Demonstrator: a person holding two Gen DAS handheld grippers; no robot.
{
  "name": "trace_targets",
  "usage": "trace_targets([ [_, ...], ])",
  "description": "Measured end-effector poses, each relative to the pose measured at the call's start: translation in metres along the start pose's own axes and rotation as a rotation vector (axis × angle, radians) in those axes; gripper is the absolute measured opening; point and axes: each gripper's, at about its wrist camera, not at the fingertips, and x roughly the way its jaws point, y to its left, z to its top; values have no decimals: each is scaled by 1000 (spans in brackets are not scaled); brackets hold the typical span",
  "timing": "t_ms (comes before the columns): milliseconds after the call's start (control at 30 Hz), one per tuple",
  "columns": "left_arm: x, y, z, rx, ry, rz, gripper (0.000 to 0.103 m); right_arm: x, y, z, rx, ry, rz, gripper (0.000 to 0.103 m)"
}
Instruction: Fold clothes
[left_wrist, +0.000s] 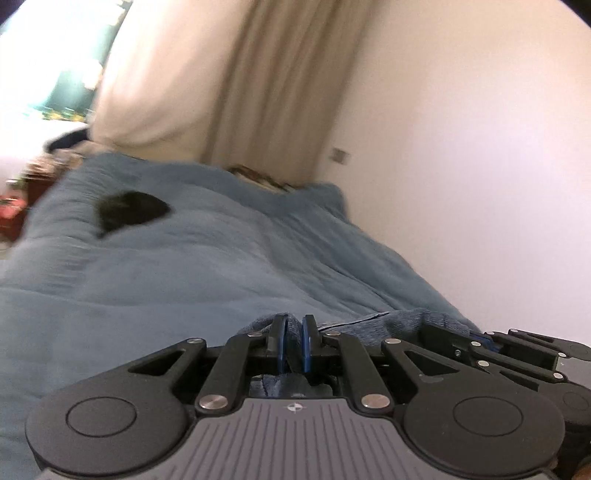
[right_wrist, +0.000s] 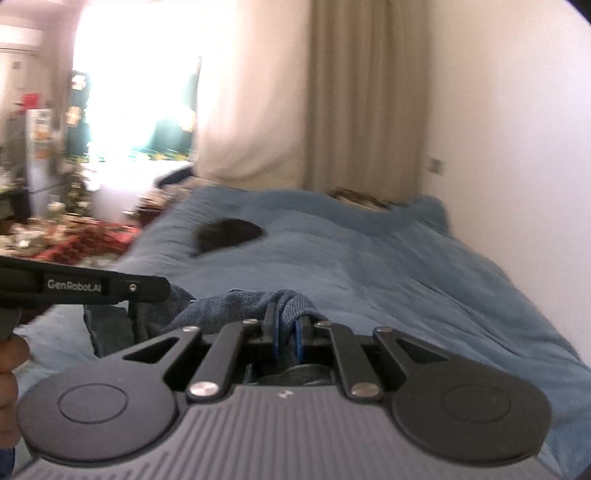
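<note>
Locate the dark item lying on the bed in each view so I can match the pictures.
Left wrist: dark item left of centre on the blue bedspread.
Right wrist: dark item just left of centre, mid-height.
Shared landmark: beige curtain behind the bed.

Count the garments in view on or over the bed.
2: a blue denim garment pinched by the left gripper and right gripper, and a dark one lying on the bed. Others may be hidden.

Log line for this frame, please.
left tool: shut on denim garment | right tool: shut on denim garment | bed: black item
</note>
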Motion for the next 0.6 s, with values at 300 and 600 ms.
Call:
trace_targets([
  [300,-66,80,-61,-50,96,151,9,1,134,-47,-24,101,186,9],
  [600,-42,110,-191,-127,322,152,8,37,173,-186,-65,364,212,10],
])
